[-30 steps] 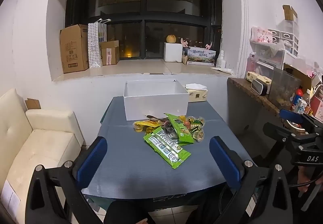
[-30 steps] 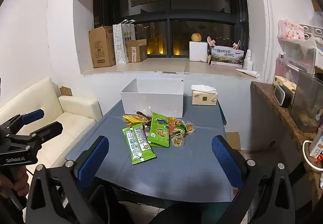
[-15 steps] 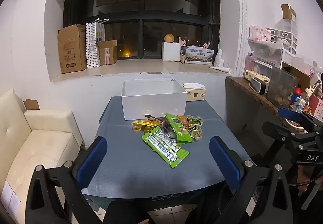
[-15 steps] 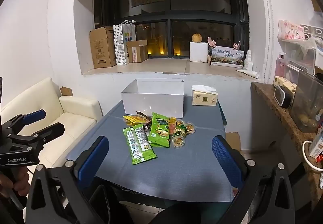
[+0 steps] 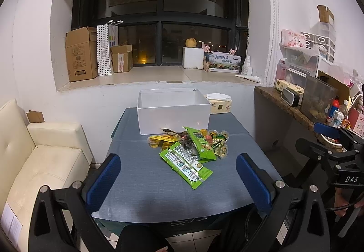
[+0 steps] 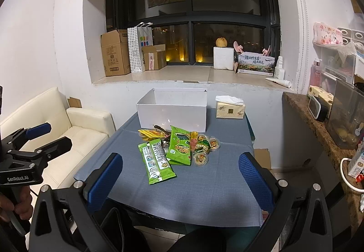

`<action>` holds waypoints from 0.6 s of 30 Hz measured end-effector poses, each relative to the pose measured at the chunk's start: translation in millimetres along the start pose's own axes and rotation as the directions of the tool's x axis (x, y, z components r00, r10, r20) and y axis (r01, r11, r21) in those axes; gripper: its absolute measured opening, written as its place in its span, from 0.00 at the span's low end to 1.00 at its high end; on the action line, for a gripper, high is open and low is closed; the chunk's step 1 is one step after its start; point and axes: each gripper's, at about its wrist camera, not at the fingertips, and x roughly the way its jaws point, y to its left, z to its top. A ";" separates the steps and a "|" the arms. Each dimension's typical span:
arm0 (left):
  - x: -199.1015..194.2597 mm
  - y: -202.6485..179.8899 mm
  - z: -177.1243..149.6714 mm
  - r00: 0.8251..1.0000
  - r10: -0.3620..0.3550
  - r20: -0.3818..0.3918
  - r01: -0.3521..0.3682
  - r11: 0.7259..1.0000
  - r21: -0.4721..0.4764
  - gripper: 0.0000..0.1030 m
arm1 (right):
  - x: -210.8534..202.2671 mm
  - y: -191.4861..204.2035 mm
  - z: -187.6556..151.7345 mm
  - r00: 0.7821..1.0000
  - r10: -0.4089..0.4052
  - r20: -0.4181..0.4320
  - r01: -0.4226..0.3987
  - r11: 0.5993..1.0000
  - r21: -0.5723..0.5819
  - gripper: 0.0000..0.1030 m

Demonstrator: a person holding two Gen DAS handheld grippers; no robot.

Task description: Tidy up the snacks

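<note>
A pile of snacks lies mid-table: a long green packet, a second green packet, a yellow packet and several small jelly cups. An open white box stands just behind them. My left gripper is open and empty, held above the table's near edge. My right gripper is open and empty at the same height. Each gripper shows at the side of the other's view.
The grey-blue table has a tissue pack at the back right. A cream sofa stands left. A cluttered stone counter runs along the right. Cardboard boxes sit on the window ledge.
The left wrist view has drifted slightly, so the table scene sits a little left and higher. Both grippers stay open and empty; the snacks have not moved.
</note>
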 end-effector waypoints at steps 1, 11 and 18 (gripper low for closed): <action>0.0 -0.6 0.2 1.000 0.001 0.000 -0.001 1.000 0.001 1.00 | -0.2 -0.1 0.1 1.000 -0.001 0.000 0.001 1.000 0.000 1.00; -0.5 -0.5 1.1 1.000 -0.005 -0.001 0.005 1.000 -0.001 1.00 | -1.5 -0.6 -0.1 1.000 0.002 0.004 -0.002 1.000 0.003 1.00; -1.0 0.5 2.1 1.000 -0.004 -0.003 0.004 1.000 -0.004 1.00 | -3.4 -0.5 0.8 1.000 0.002 0.007 -0.002 1.000 0.002 1.00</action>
